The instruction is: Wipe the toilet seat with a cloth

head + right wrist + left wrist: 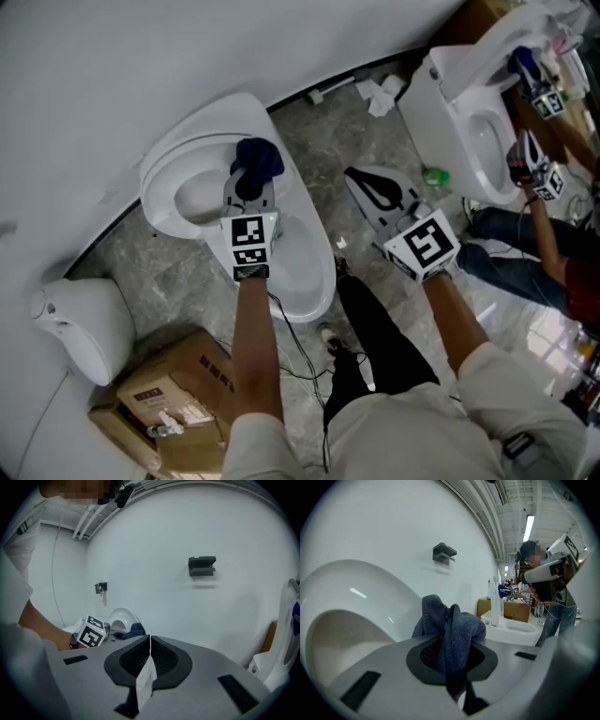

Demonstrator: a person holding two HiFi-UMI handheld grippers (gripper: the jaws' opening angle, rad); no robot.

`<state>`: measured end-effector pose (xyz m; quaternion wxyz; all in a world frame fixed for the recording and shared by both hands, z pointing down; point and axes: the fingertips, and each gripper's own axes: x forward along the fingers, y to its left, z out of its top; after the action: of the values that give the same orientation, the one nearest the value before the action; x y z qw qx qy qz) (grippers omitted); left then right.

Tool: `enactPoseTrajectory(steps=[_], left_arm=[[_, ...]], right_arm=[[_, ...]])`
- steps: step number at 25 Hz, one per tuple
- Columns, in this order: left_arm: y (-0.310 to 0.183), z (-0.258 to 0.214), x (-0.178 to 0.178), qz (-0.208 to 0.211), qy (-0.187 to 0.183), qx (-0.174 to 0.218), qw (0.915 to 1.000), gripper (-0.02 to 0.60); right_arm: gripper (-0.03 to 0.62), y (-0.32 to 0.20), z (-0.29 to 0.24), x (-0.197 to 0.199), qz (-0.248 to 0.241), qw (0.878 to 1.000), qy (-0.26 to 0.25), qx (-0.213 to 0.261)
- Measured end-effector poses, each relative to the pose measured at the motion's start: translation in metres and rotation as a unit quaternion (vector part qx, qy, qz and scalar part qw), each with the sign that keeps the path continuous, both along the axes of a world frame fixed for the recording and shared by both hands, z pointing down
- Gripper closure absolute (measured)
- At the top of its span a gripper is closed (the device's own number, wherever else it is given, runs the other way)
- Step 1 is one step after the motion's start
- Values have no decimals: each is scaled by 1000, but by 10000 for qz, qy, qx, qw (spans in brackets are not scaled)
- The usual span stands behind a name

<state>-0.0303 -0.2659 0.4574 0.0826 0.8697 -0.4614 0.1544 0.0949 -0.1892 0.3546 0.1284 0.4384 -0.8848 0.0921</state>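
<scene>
A white toilet [302,262] stands by the wall, its seat rim [161,180] ringing the bowl. My left gripper [249,189] is over the right side of the bowl, shut on a dark blue cloth [257,161] that bunches out past the jaws. In the left gripper view the cloth [451,625] hangs between the pads, with the toilet's white curve [351,616] to the left. My right gripper [366,185] hovers above the floor right of the toilet, shut and empty. The right gripper view shows its jaws [150,660] together, and the toilet [123,619] far off.
A cardboard box [178,384] and a white rounded part [82,323] lie at lower left. Cables [309,361] trail on the floor by my legs. A second toilet [469,122] stands at upper right, where another person [539,253] works with grippers. Crumpled paper [380,94] lies near the wall.
</scene>
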Motion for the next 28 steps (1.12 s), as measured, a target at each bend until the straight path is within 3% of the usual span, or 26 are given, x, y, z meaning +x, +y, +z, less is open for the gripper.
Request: enactPoseTrajectory(steps=[10, 28], left_arm=[[7, 43, 10, 28, -114, -415, 9991, 541], [14, 94, 25, -189, -224, -755, 9967, 541]], right_arm=[[565, 4, 14, 7, 99, 9998, 27, -159], [565, 7, 49, 21, 213, 9989, 0, -416]])
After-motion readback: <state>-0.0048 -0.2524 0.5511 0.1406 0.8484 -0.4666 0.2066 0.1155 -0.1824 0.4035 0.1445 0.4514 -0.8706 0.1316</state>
